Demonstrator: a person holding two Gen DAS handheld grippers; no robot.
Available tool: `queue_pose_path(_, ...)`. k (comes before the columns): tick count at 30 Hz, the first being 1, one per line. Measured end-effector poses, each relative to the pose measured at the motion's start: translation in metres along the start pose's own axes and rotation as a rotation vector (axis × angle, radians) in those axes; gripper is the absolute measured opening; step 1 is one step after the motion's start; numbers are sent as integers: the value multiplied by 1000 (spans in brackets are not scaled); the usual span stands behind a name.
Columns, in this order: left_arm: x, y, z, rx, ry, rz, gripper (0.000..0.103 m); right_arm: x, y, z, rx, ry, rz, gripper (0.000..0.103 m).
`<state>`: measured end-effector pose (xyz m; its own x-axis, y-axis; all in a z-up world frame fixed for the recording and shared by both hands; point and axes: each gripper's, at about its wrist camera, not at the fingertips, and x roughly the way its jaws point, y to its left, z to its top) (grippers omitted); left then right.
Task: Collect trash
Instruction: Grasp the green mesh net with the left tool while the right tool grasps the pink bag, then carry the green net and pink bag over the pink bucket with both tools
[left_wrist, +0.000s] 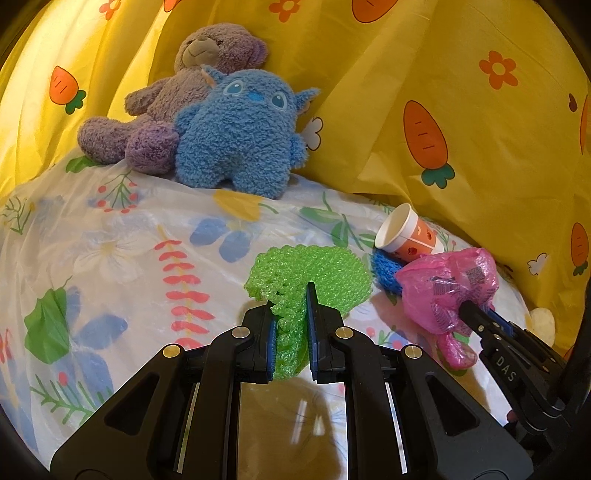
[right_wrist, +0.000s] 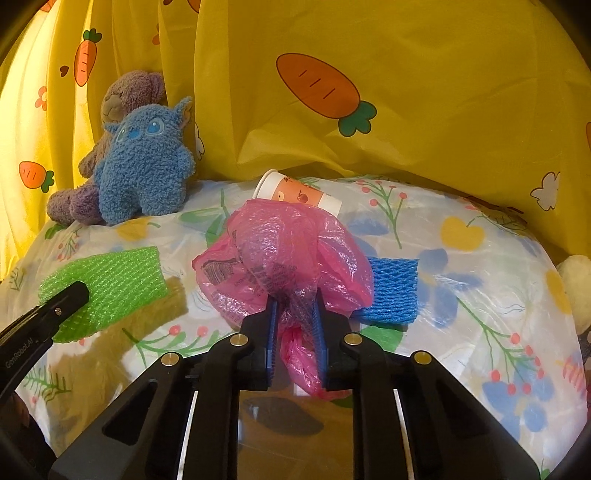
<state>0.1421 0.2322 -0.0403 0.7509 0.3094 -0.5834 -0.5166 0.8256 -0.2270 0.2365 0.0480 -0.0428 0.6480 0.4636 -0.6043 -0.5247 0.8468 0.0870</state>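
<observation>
My left gripper (left_wrist: 291, 301) is shut on a green foam net (left_wrist: 314, 273), held just above the floral sheet; the net also shows in the right wrist view (right_wrist: 107, 284). My right gripper (right_wrist: 293, 308) is shut on a crumpled pink plastic bag (right_wrist: 284, 251), which also shows in the left wrist view (left_wrist: 447, 288). A paper cup (right_wrist: 299, 192) with an orange fruit print lies on its side behind the bag, also visible in the left wrist view (left_wrist: 406, 232). A blue foam net (right_wrist: 393, 291) lies flat right of the bag, partly hidden under the cup and bag in the left wrist view (left_wrist: 384, 269).
A blue plush toy (left_wrist: 240, 129) and a purple teddy bear (left_wrist: 177, 96) sit at the back left against a yellow carrot-print curtain (left_wrist: 443, 92). A floral plastic sheet (left_wrist: 110, 240) covers the surface. A cream fluffy object (right_wrist: 576, 291) lies at the right edge.
</observation>
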Motion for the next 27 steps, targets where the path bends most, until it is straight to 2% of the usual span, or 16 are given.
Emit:
queue_pose_path(11, -29, -22, -9, 35, -31, -67, 12, -68, -20, -16, -1, -53, -27, 18)
queue_pose_path(27, -87, -106, -49, 213, -52, -214, 12, -162, -65, -68, 86, -123, -111, 18)
